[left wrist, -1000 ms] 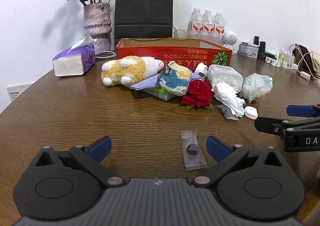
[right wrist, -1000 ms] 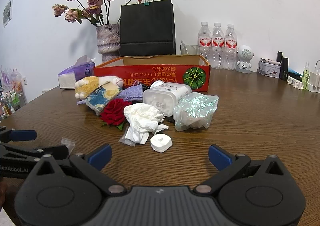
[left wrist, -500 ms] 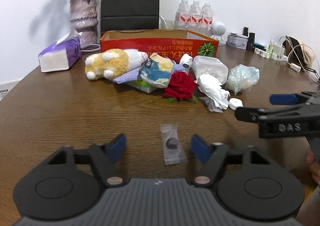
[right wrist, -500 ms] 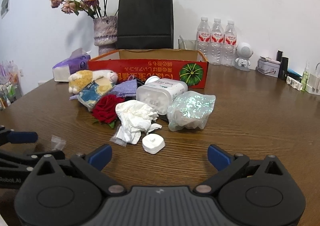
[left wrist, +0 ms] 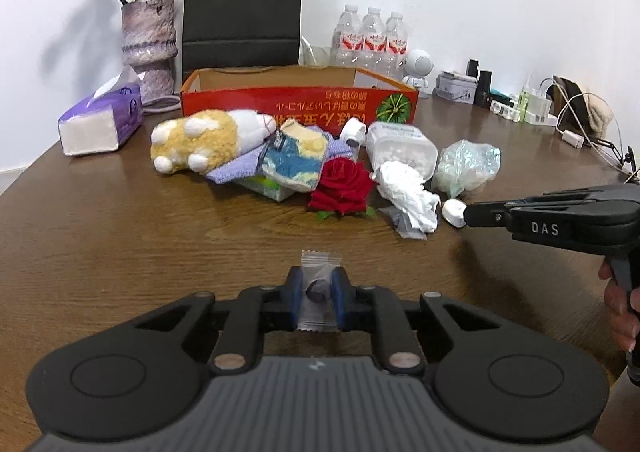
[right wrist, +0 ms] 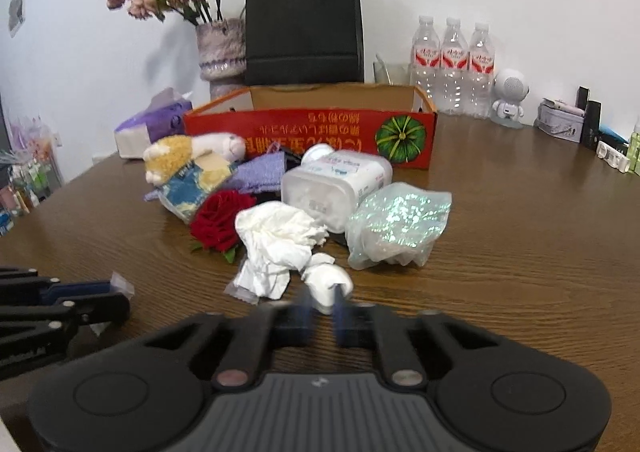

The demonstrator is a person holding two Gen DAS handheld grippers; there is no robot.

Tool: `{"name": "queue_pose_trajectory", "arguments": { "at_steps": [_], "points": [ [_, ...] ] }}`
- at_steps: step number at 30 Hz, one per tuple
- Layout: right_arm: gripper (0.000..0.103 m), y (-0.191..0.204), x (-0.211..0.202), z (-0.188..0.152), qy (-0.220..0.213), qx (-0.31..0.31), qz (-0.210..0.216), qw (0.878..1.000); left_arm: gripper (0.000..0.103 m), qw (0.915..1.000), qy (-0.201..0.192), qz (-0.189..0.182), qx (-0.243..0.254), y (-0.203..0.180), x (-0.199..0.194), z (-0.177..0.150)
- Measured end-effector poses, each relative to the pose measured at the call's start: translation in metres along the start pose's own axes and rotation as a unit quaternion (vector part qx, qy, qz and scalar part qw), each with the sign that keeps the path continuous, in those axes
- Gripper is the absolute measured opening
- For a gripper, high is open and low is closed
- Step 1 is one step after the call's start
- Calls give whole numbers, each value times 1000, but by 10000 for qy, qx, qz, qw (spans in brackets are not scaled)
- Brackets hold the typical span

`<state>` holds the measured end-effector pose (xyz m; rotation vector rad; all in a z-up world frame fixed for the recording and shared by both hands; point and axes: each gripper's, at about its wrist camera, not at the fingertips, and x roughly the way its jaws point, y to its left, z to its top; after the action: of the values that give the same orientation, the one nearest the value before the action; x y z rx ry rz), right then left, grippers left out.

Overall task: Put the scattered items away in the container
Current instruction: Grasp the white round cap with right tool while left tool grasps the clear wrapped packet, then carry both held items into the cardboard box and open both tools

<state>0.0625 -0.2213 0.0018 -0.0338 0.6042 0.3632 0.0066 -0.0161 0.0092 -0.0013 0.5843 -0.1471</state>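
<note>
With the left gripper (left wrist: 316, 294) closing on the candy wrapper (left wrist: 319, 292) and the right gripper (right wrist: 323, 302) clamped on the white cap (right wrist: 326, 284), both pieces look ready for the red box (left wrist: 298, 104).

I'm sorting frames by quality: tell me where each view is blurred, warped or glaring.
Left wrist view: sharp; the sachet pinched in the closing left claw is crisp; fisheye bends the table edge and darkens the corners. Right wrist view: soft all over; the right claw smears around the white cap, and the red box lettering is fuzzy; the shiny bag glints.
</note>
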Motion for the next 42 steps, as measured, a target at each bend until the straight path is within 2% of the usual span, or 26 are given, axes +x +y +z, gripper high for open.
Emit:
{"name": "queue_pose_trajectory", "arguments": {
  "at_steps": [4, 5, 7, 8, 9, 14, 15, 21, 25, 30, 35, 39, 42],
  "points": [
    [2, -2, -3, 1, -9, 7, -35, 10000, 16, 10000, -27, -13, 4, 1, -1, 1],
    [5, -3, -2, 2, 10, 17, -39, 10000, 16, 10000, -16, -17, -12, 1, -1, 1],
    [17, -4, 0, 3, 15, 48, -104, 9999, 16, 10000, -4, -13, -38, 2, 0, 1],
    [31, -3, 2, 4, 0, 30, -156, 9999, 16, 10000, -5, -6, -51, 3, 0, 1],
    [38, -2, 4, 6, -13, -30, -206, 9998, 16, 10000, -6, -1, -74, 4, 0, 2],
    [36, -1, 24, 12, 278, -110, -280, 9992, 16, 9998, -7, 14, -182, 12, 0, 2],
    [25, 0, 24, 11, 257, -109, -265, 9993, 16, 9998, -13, 23, -193, 14, 0, 2],
    [25, 6, 8, 4, 104, -179, -158, 9997, 16, 9997, -111, -16, -208, 18, 2, 11],
    [25, 7, -7, 16, -143, -205, -116, 9996, 16, 9993, -328, -84, -170, 19, -2, 28],
    [25, 6, -16, 54, -600, -321, -9, 9977, 16, 9959, -867, -183, -157, 22, -2, 73],
    [25, 8, 4, 110, -998, -364, 53, 9943, 17, 9910, -1285, -156, -341, 29, 21, 129],
    [25, 8, 38, 154, -1157, -193, 127, 9930, 17, 9885, -1325, -125, -720, 41, 58, 167],
    [25, 5, 69, 176, -1126, 3, 124, 9936, 17, 9871, -1231, -158, -1015, 54, 87, 183]
  ]
}}
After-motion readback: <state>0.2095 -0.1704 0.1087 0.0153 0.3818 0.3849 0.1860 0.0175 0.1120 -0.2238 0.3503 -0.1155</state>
